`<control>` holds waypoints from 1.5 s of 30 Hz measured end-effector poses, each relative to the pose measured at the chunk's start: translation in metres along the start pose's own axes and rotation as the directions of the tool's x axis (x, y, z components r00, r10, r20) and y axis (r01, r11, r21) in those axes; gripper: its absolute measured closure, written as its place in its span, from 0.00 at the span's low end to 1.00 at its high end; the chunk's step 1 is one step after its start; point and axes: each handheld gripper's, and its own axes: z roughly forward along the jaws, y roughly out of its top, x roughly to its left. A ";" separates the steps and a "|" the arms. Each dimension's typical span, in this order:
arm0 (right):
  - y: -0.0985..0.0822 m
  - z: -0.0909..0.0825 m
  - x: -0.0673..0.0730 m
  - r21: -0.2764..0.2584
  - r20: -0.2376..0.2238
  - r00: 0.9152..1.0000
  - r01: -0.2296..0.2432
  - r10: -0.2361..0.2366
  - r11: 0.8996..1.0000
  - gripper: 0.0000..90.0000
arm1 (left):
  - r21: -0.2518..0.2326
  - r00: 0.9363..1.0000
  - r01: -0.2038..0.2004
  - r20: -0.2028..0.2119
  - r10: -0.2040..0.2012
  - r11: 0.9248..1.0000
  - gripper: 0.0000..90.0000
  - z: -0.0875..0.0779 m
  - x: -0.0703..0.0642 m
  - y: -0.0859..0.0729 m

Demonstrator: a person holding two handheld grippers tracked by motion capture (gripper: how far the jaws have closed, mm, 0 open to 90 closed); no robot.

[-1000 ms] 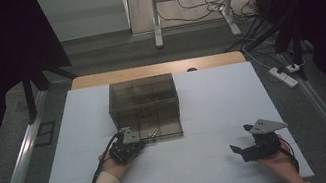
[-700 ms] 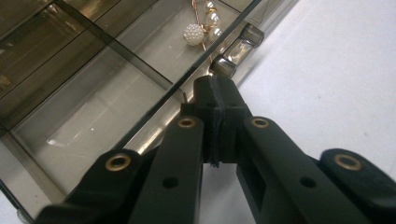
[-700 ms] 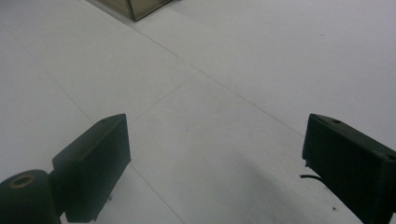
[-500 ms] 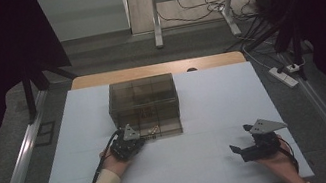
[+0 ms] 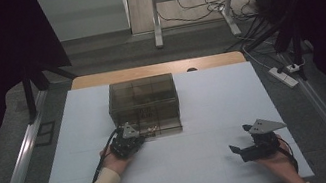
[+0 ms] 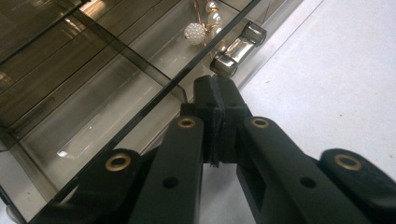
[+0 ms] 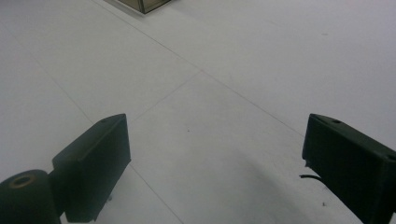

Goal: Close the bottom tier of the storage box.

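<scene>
A smoked clear box (image 5: 144,106) sits near the middle of the white tabletop (image 5: 215,112), its long axis running left to right, with open white surface on every side. The left claw (image 5: 135,139) is at the box's near edge, jaws pressed together on nothing, just short of a metal handle (image 6: 238,49). Through the tinted wall, a pearl ornament (image 6: 205,23) is cut off and hard to make out. The right claw (image 5: 241,139) rests well apart on bare tabletop, jaws spread wide.
</scene>
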 end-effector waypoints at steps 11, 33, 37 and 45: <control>0.000 0.001 0.000 -0.001 0.000 1.000 0.000 0.000 1.000 0.08 | -0.004 1.000 0.014 -0.007 -0.014 1.000 0.99 0.003 0.005 0.002; 0.000 0.002 0.001 0.001 -0.001 1.000 0.003 -0.003 1.000 0.08 | -0.011 0.999 0.031 -0.022 -0.031 0.999 0.99 0.010 0.013 0.008; 0.000 0.002 0.001 0.001 -0.002 1.000 0.003 -0.003 1.000 0.08 | -0.015 0.999 0.034 -0.023 -0.035 0.999 0.99 0.011 0.014 0.009; 0.001 0.001 0.000 -0.005 0.001 1.000 -0.001 0.001 1.000 0.09 | -0.019 0.999 0.045 -0.024 -0.046 0.999 0.99 0.013 0.019 0.011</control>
